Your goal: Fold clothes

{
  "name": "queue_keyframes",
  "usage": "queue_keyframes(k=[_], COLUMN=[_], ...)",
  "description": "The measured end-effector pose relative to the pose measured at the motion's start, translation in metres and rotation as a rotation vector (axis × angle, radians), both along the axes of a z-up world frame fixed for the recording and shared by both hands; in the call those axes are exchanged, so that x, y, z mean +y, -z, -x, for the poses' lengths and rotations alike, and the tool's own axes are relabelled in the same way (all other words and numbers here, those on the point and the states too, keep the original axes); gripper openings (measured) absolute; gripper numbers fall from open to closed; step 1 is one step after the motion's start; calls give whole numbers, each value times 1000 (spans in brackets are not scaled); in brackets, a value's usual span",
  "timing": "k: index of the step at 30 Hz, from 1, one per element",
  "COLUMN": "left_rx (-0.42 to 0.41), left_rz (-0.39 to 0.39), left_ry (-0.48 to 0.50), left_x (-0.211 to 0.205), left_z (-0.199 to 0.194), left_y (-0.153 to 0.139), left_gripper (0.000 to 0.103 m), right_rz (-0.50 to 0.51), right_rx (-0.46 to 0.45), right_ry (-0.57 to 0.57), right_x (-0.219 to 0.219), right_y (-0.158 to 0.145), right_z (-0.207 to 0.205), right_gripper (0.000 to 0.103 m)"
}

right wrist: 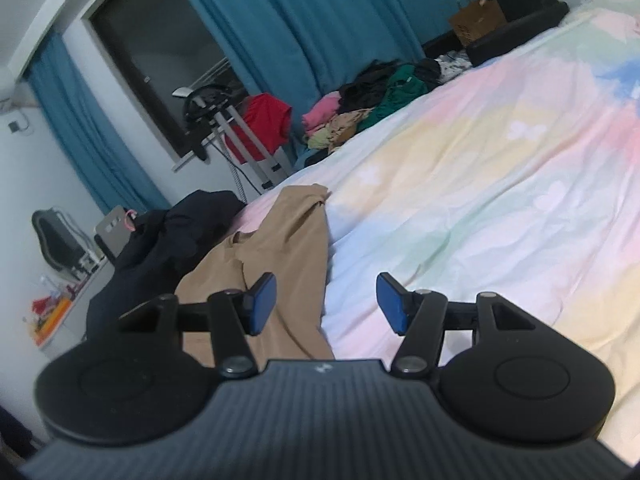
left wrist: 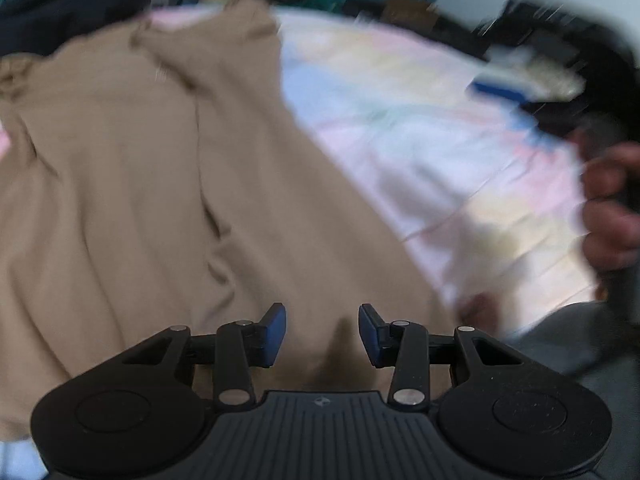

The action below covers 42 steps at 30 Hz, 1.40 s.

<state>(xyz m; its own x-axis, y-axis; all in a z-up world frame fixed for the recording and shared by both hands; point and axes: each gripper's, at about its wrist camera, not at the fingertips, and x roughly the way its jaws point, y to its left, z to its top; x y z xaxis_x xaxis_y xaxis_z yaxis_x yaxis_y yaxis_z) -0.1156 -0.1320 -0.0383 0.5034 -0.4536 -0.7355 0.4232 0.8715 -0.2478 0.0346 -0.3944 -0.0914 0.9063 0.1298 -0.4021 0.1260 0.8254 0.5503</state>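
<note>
A tan garment (left wrist: 152, 184) lies spread and rumpled over the left half of the bed in the blurred left wrist view. My left gripper (left wrist: 322, 334) hovers over its near edge, open, with nothing between the blue pads. In the right wrist view the same tan garment (right wrist: 280, 248) stretches away along the bed's left side. My right gripper (right wrist: 326, 304) stands open above the line where the garment meets the pastel bedsheet (right wrist: 500, 184), and it holds nothing.
A dark navy garment (right wrist: 168, 244) is heaped at the bed's left edge beside the tan one. A pile of mixed clothes (right wrist: 368, 108) sits at the far end of the bed. A person's hand (left wrist: 612, 208) grips a handle at the right. Teal curtains (right wrist: 320, 20) hang behind.
</note>
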Motion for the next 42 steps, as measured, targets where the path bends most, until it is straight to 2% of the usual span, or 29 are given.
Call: queue_keyframes(k=[3, 4, 5, 6, 11, 18, 20, 23, 25, 26, 29, 30, 32, 33, 35, 36, 39, 40, 41, 42], left_rx=[19, 25, 32, 38, 70, 151, 178, 165, 204, 219, 223, 236, 199, 147, 66, 26, -73, -102, -132, -169], left_rz=[-1, -1, -1, -2, -3, 344, 402, 324, 268, 223, 9, -25, -33, -46, -82, -93, -97, -99, -101, -97], left_ry=[-4, -5, -6, -7, -14, -111, -153, -233, -264, -274, -283, -281, -240, -224, -205, -200, -180, -186, -194, -207], left_x=[-1, -1, -1, -2, -3, 85, 111, 139, 151, 152, 145, 141, 133, 132, 126, 124, 113, 109, 106, 106], left_z=[-3, -3, -4, -5, -9, -11, -17, -23, -30, -33, -40, -42, -41, -35, -29, -26, -17, -18, -18, -20], left_y=[6, 8, 10, 12, 22, -31, -35, -30, -13, -5, 21, 26, 21, 14, 2, -6, -25, -33, -40, -49], left_gripper=[44, 39, 16, 5, 3, 2, 2, 2, 2, 2, 0, 0, 1, 2, 14, 16, 43, 57, 65, 68], right_rz=[-7, -9, -12, -14, -25, -12, -5, 15, 37, 49, 114, 138, 190, 214, 252, 266, 293, 298, 302, 309], right_rx=[4, 5, 7, 8, 15, 22, 26, 35, 46, 52, 68, 70, 61, 50, 22, 11, -20, -28, -36, -40], right_ry=[-2, -2, -3, -3, -6, -14, -17, -21, -32, -37, -60, -66, -80, -89, -113, -122, -148, -157, -165, -171], right_x=[-2, -2, -3, -3, -6, -3, -2, 2, 6, 9, 21, 25, 34, 39, 48, 52, 64, 68, 72, 76], right_y=[1, 2, 2, 3, 5, 5, 5, 4, 4, 4, 4, 4, 1, -1, -4, -5, -10, -11, -11, -12], right_z=[0, 0, 0, 0, 0, -1, -2, -4, -6, -7, -10, -10, -9, -8, -4, -2, 4, 6, 8, 10], right_gripper=[59, 59, 59, 59, 59, 59, 59, 59, 59, 59, 59, 59, 59, 59, 59, 59, 59, 59, 59, 59])
